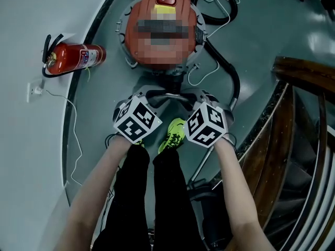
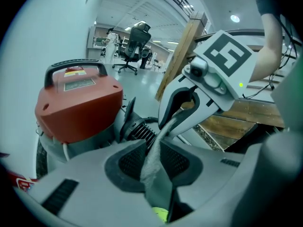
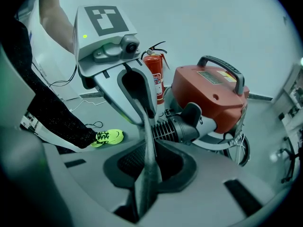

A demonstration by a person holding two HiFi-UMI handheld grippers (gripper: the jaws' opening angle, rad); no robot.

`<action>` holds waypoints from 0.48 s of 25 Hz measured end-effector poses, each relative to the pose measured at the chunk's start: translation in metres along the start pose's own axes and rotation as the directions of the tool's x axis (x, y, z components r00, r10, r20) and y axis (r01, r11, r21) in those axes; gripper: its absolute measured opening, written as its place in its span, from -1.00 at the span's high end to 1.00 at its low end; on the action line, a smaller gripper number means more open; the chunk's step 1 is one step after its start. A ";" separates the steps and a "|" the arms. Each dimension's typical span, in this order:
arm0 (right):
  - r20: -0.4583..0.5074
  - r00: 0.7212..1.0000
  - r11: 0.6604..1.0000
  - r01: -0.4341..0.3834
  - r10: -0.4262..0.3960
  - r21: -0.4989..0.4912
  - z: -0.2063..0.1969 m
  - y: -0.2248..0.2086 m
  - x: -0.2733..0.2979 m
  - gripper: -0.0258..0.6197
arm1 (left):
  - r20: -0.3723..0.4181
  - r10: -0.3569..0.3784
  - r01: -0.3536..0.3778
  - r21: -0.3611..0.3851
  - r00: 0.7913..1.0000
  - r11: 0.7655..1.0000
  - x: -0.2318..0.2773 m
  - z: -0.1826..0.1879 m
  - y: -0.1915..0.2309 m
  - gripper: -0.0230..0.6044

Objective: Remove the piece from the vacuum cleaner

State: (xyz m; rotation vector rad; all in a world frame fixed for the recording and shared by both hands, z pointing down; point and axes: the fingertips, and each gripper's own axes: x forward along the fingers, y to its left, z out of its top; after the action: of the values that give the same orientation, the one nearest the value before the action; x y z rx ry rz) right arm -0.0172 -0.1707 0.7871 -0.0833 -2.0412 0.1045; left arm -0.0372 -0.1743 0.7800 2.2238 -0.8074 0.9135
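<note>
Red vacuum cleaner (image 2: 78, 105) at 12 o'clock, its black ribbed hose cuff (image 3: 170, 129) facing me. Just this side of it, at centre, my left gripper (image 2: 152, 164) and right gripper (image 3: 147, 169) meet nose to nose, both sets of jaws clamped on one thin grey piece (image 1: 168, 95). My worry is that a lopsided pull could slip that narrow hold. It could also drag the wheeled machine toward the green shoe (image 1: 175, 132) at 6 o'clock instead of freeing the piece.
</note>
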 end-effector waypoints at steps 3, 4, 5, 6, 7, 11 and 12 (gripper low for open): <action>0.006 1.000 1.000 -0.002 0.002 -0.005 0.002 0.005 -0.005 0.73 | 0.004 0.001 -0.001 0.002 1.000 1.000 -0.005 0.001 -0.004 0.62; 0.008 1.000 1.000 -0.003 0.003 -0.007 0.002 0.006 -0.006 0.73 | 0.005 0.002 -0.002 0.005 1.000 1.000 -0.006 0.002 -0.006 0.62; 0.010 1.000 1.000 -0.004 0.004 -0.008 0.003 0.007 -0.008 0.73 | 0.006 0.002 -0.002 0.009 1.000 1.000 -0.008 0.002 -0.008 0.62; 0.011 1.000 1.000 -0.006 0.006 -0.008 0.003 0.008 -0.010 0.73 | 0.005 0.001 -0.001 0.013 1.000 1.000 -0.009 0.003 -0.010 0.62; 0.011 1.000 1.000 -0.007 0.008 -0.009 0.003 0.010 -0.012 0.73 | 0.004 0.000 0.000 0.016 1.000 1.000 -0.010 0.003 -0.012 0.63; 0.009 1.000 1.000 -0.007 0.007 -0.013 0.003 0.018 -0.018 0.74 | -0.001 -0.005 0.005 0.023 1.000 1.000 -0.015 0.003 -0.020 0.63; 0.010 1.000 1.000 -0.008 0.008 -0.014 0.003 0.021 -0.019 0.74 | -0.003 -0.005 0.005 0.024 1.000 1.000 -0.017 0.002 -0.022 0.63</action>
State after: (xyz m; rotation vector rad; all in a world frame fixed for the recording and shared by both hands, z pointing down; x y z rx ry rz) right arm -0.0105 -0.1520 0.7662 -0.0992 -2.0521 0.0961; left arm -0.0300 -0.1568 0.7595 2.2437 -0.7925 0.9289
